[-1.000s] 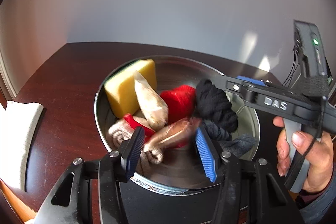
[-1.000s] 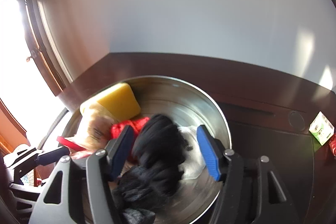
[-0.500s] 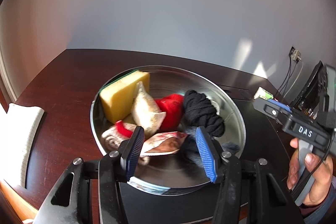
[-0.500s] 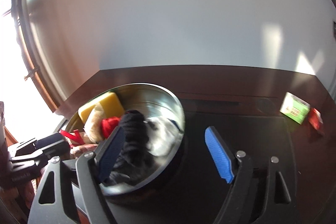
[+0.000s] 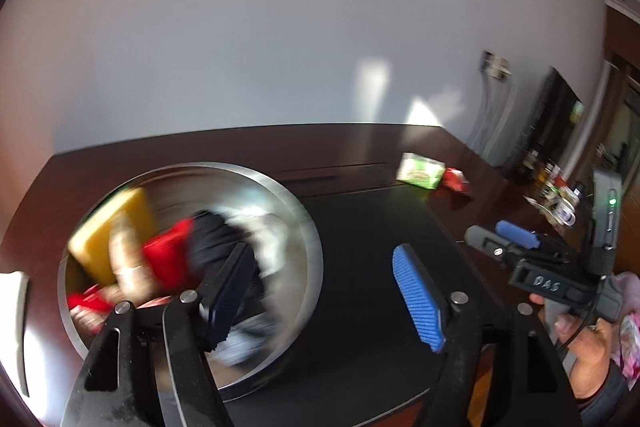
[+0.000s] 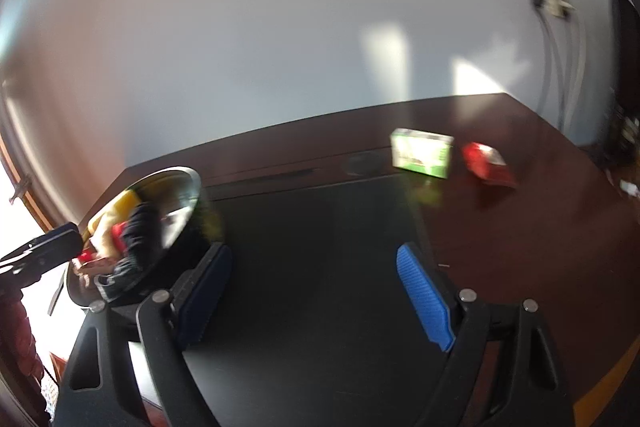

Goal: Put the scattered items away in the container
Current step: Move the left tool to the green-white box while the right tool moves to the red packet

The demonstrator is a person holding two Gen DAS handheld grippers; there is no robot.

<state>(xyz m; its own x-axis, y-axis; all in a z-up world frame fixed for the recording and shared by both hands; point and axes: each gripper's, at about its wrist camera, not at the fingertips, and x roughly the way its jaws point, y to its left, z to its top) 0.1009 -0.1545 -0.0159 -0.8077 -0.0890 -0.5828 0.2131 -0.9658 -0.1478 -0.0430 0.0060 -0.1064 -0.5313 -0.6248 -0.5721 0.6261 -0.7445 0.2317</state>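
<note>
Bowl: we see the metal bowl (image 5: 192, 259) at the left of the table (image 6: 520, 219), already holding a yellow sponge (image 5: 108, 231), red and dark cloth and some packets, all blurred.
Things left out: a green box (image 6: 420, 153) and a red packet (image 6: 486, 163) lie side by side near the far edge of the table, well apart from the bowl.
Left gripper (image 5: 324, 299): our jaws stand wide open and empty, one finger over the bowl's rim, the other over the black mat (image 5: 380, 267).
Right gripper (image 6: 316, 299): jaws wide open, nothing between them, hanging above the mat.
Direction: from our right jaws the box lies ahead and a little right, the packet further right.
Long axis: the box runs roughly left to right across our view, so we judge the jaws may need turning to close across its short side.
Nearer hand: we judge the right, since the box looks larger in its view.
</note>
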